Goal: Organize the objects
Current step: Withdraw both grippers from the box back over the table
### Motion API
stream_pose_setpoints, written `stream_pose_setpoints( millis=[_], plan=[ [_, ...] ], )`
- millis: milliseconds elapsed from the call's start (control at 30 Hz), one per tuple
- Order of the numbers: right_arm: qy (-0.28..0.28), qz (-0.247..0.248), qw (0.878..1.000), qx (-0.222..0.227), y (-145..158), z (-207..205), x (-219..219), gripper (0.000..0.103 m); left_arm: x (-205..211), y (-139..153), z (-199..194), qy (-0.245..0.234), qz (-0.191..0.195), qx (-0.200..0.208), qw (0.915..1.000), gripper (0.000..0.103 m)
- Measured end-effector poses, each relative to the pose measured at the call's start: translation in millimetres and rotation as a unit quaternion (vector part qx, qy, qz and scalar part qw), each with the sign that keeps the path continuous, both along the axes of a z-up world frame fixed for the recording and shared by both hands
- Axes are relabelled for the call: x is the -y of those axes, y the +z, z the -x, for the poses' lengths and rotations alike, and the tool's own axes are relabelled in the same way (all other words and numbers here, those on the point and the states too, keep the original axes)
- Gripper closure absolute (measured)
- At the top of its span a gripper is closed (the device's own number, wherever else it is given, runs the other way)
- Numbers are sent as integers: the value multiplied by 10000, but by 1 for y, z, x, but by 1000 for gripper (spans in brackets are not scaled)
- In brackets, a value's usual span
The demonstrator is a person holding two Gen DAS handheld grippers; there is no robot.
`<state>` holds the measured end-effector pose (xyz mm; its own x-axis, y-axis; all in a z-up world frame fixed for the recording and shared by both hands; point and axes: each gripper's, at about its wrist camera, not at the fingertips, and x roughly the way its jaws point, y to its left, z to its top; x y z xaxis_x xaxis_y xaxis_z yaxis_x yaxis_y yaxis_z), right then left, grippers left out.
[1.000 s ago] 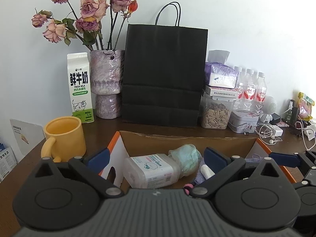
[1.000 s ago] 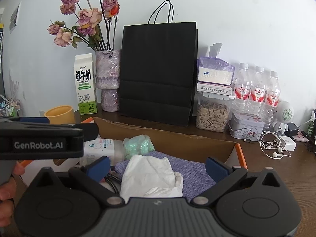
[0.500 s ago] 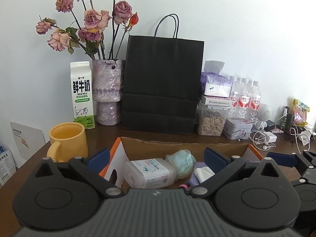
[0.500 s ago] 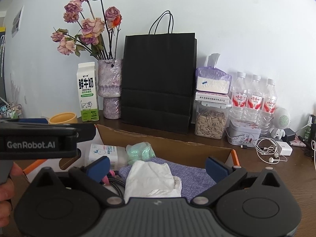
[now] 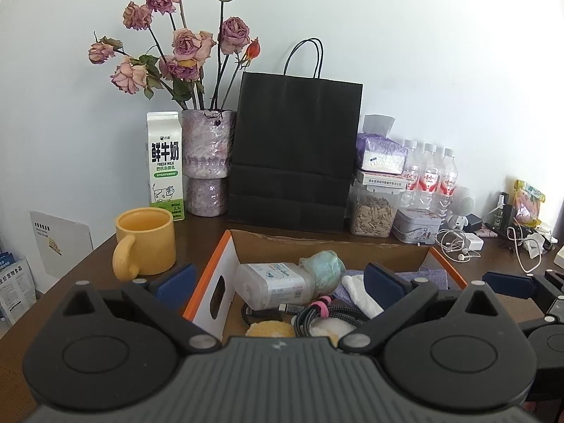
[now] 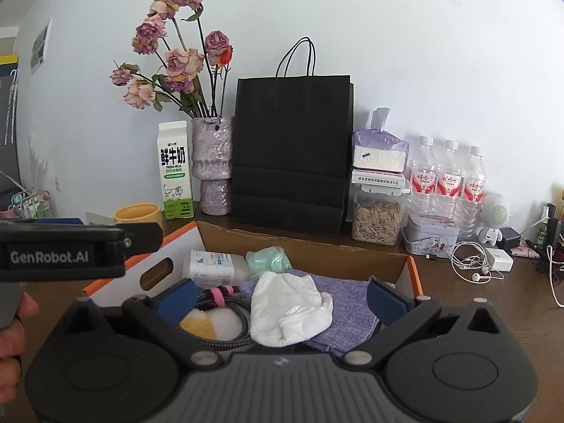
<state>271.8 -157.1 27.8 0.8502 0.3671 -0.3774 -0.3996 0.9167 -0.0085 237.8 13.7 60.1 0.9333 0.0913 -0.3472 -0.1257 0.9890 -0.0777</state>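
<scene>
Brown table: one cardboard box, three water bottles, one mug.

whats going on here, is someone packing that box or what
A person holds a two-finger gripper in each hand over an open cardboard box on a brown desk. The left gripper and right gripper are both open and empty, neither touching anything. In the box lie a wet-wipes pack, a green bundle, a coiled cable, a white cloth and a purple cloth. A yellow mug stands outside, left of the box.
</scene>
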Motion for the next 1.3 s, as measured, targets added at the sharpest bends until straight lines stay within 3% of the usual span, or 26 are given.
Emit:
stream_pose_setpoints(
  millis=[633, 1300],
  plan=[
    [70, 102, 9989, -463, -32, 66, 27, 0, -11, -32, 56, 96, -233, -506, 9984, 0],
    [-11, 473, 9922, -1152, -77, 57, 36, 2, -23, -76, 64, -50, -369, -1372, 9898, 0]
  ],
)
